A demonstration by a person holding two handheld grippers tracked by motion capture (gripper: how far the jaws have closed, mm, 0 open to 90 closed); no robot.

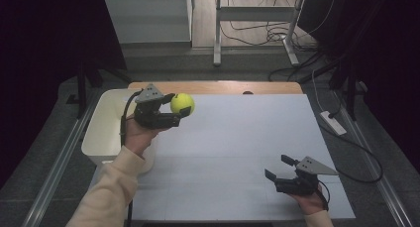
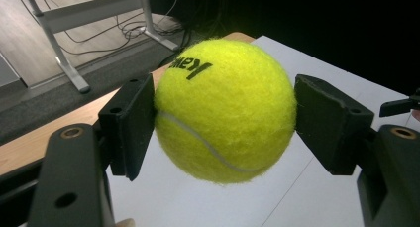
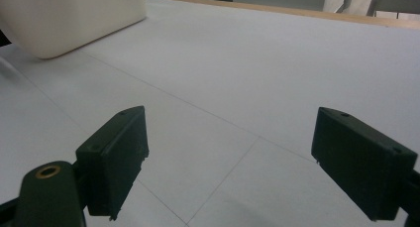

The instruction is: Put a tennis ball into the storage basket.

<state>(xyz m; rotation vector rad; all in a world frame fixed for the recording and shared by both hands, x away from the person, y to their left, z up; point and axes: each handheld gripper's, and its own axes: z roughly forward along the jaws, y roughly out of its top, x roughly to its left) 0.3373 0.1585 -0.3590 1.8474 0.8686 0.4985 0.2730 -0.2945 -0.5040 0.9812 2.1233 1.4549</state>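
A yellow tennis ball (image 1: 182, 103) (image 2: 225, 110) with black lettering is held above the table's far left part, beside the bin. My left gripper (image 1: 179, 109) (image 2: 223, 120) is shut on it, one black pad pressing each side. My right gripper (image 1: 279, 167) (image 3: 233, 162) rests low at the front right of the white table (image 1: 237, 147), its jaws open wide with nothing between them.
A cream plastic bin (image 1: 106, 125) (image 3: 64, 16) stands at the table's left edge, just left of the held ball. A wooden strip (image 1: 218, 87) runs along the table's far edge. Desk legs and cables (image 1: 267, 33) lie on the floor beyond.
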